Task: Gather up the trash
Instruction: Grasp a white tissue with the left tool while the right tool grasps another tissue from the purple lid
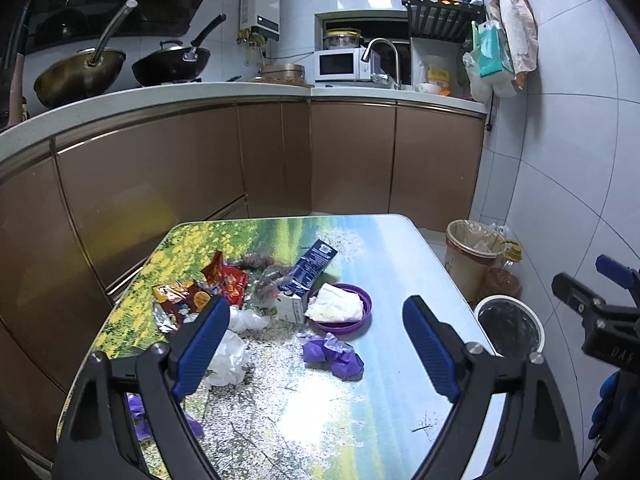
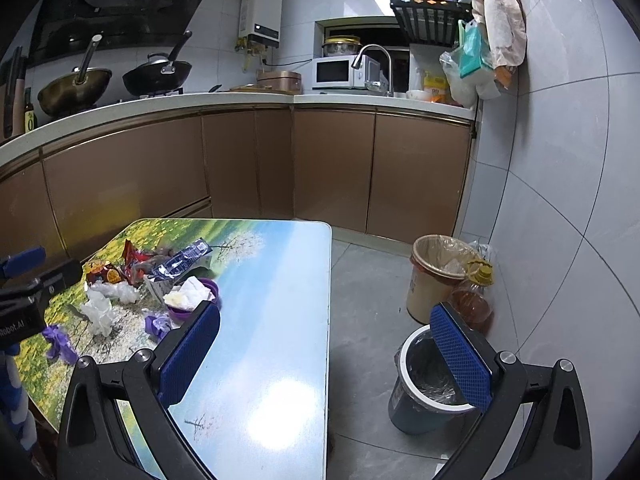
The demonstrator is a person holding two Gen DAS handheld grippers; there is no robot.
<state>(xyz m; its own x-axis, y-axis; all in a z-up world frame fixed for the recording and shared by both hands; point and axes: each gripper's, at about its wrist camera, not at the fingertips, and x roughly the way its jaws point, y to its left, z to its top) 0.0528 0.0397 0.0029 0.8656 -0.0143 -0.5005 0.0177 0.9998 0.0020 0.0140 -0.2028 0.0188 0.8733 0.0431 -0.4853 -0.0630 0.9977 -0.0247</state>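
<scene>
Trash lies on the printed table (image 1: 380, 248): red snack wrappers (image 1: 224, 280), a blue carton (image 1: 308, 272), white crumpled plastic (image 1: 230, 354), a purple crumpled glove (image 1: 334, 354), and a purple bowl (image 1: 362, 324) holding a white tissue (image 1: 338, 304). My left gripper (image 1: 316, 344) is open and empty above the near table, over the glove. My right gripper (image 2: 324, 344) is open and empty, above the table's right edge (image 2: 329, 320). A grey bin with a white rim (image 2: 416, 408) stands on the floor under its right finger (image 2: 460, 360). The trash also shows in the right wrist view (image 2: 160, 276).
A beige lined bin (image 2: 432, 276) and an oil bottle (image 2: 474, 300) stand by the right wall. Brown cabinets (image 1: 280, 168) with a white counter run behind the table, holding woks, a microwave and a sink. Grey floor (image 2: 368, 280) lies right of the table.
</scene>
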